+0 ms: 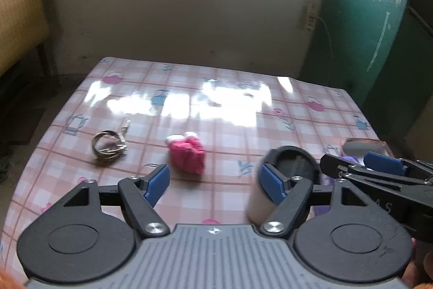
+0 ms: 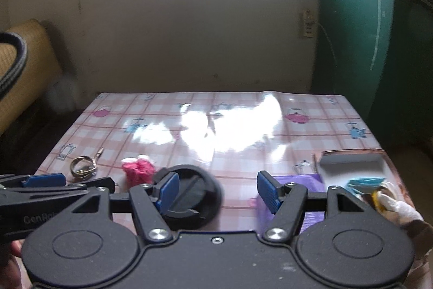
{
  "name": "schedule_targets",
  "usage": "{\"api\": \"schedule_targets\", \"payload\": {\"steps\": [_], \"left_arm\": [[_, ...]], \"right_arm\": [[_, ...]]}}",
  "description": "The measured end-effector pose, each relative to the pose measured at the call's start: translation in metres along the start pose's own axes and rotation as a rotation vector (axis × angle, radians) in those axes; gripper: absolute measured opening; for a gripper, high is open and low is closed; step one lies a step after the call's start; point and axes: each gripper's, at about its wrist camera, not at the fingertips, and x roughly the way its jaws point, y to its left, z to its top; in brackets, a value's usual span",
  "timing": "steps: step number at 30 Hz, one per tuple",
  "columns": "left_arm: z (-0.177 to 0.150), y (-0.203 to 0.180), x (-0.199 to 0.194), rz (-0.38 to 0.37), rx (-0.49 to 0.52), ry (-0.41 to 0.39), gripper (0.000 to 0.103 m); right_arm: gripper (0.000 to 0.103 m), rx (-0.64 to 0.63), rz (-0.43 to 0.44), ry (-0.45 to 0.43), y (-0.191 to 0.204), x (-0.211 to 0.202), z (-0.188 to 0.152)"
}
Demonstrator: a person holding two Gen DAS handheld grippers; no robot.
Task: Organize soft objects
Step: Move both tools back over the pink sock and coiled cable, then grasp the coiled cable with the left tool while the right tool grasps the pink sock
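A pink knitted soft item (image 1: 186,156) (image 2: 138,169) lies on the checked tablecloth (image 1: 222,126), just beyond my left gripper (image 1: 215,183). That gripper is open, with nothing between its blue pads. My right gripper (image 2: 217,191) is also open and empty. It hovers over the table's near edge between a black round lid (image 2: 189,194) and a purple thing (image 2: 292,191). Each gripper shows in the other's view: right gripper (image 1: 346,161), left gripper (image 2: 89,180). A plush toy (image 2: 395,207) lies in the open box (image 2: 351,167) at the right.
A metal key ring (image 1: 108,146) (image 2: 82,167) lies left of the pink item. The black lid (image 1: 292,167) sits near the left gripper's right finger. The box also holds a blue and a yellow object. A wall and green door stand behind the table.
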Motion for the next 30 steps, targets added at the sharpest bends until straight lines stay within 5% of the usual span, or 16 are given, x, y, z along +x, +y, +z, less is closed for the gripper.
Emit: {"api": "schedule_targets", "payload": {"steps": [20,30], "left_arm": [[-0.004,0.078,0.005,0.091,-0.075,-0.019,0.083],[-0.011,0.133,0.062,0.165,-0.105,0.006,0.094]], "right_arm": [[0.077,-0.047,0.097,0.036,0.078,0.041,0.002],[0.078,-0.019,0.120,0.028,0.078,0.049,-0.005]]}}
